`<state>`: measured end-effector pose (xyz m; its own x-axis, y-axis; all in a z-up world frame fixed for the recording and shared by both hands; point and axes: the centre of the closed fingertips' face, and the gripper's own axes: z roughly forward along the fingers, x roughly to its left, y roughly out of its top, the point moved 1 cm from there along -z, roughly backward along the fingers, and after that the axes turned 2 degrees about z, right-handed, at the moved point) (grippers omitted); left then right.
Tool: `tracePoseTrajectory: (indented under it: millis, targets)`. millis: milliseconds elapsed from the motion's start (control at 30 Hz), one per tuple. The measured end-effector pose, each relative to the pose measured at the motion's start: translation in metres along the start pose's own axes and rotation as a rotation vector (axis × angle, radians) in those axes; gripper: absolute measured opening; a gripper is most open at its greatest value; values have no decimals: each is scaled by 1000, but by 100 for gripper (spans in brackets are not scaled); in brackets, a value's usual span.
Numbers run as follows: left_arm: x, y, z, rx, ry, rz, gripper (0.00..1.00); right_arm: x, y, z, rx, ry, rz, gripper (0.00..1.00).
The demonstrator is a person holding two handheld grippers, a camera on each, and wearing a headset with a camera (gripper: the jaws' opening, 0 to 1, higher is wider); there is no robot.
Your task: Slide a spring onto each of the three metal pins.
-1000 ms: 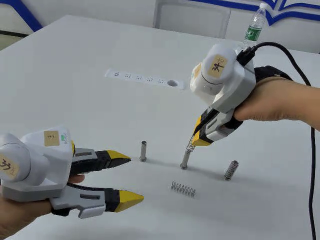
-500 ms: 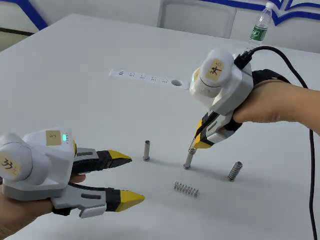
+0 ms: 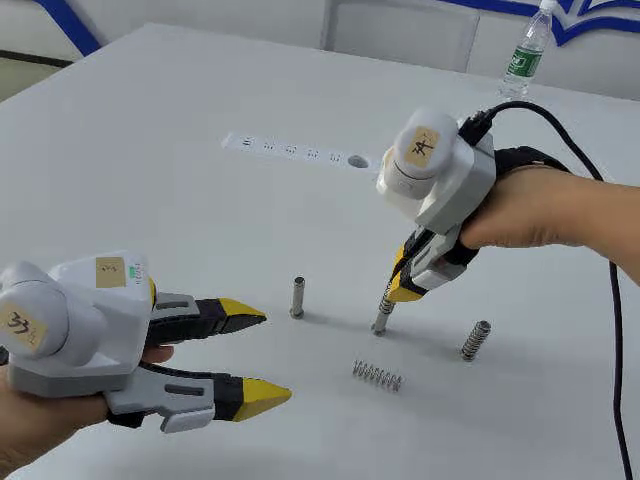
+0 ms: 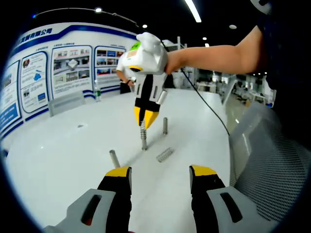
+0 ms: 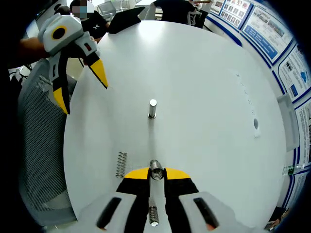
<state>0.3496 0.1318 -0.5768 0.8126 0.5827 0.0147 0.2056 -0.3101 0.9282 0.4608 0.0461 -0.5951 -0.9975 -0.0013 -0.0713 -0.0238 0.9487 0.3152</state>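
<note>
Right now the right gripper [image 3: 399, 291] is pinching a small coil spring [image 5: 155, 168] between closed jaws, lowering it over the middle pin [image 3: 381, 322]. Light and easily bent, it likely needs a gentle sideways grip near its lower end. The left gripper [image 3: 277, 356] is hovering open and empty, and a loose spring [image 3: 377, 375] is lying nearby.

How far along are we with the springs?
One looks done: a fitted spring stands upright at right. In hand: the right gripper holds a second spring on the middle pin. Left: the bare pin and the loose spring; the left gripper is open.
</note>
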Motion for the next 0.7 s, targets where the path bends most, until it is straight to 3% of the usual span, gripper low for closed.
tracePoseTrajectory:
  millis: [700]
  targets:
    - [-2,0,1,6,2,-2,49,1,-11,32,16,14,32,13]
